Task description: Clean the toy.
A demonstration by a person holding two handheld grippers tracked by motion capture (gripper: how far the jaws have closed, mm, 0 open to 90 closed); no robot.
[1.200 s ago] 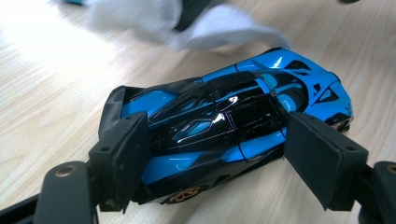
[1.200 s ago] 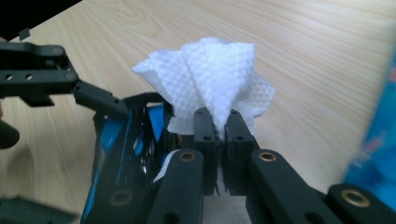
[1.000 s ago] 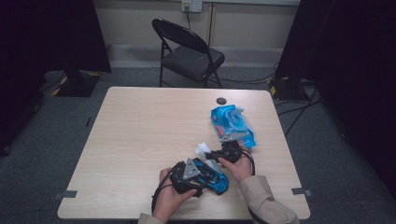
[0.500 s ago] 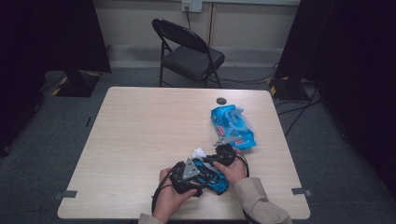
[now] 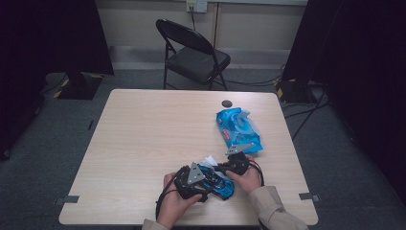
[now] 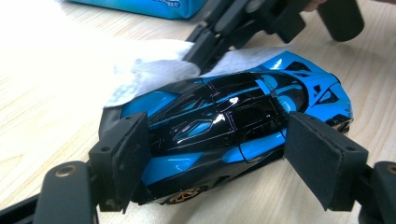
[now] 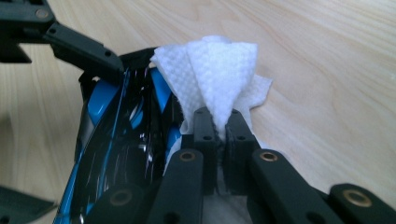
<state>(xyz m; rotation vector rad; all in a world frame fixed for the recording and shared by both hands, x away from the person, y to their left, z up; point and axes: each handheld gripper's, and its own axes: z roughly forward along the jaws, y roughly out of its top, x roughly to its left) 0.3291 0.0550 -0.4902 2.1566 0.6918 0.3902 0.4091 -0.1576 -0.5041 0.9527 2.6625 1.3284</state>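
— So, why does the left gripper (image 6: 219, 154) straddle the toy car (image 6: 229, 126) like that?

— To steady it, I'd say. Its two padded jaws stand on either side of the body; one pad touches the front end, the other sits just off the rear, so it's spread around the car more than squeezing it. The car rests on the table (image 5: 143, 139), near the front edge, right by the person's hands.

— And the right gripper (image 7: 217, 128)?

— Its jaws are pressed together on a folded white wipe (image 7: 219, 79), which fans out past the tips and lies against the car's far side. Looks like wiping, with the bracing hand stopping the car rolling off.

— The blue packet (image 5: 238, 129) further back?

— Probably where the wipe came from. It lies apart from the car, within easy reach of the right hand (image 5: 250, 177).
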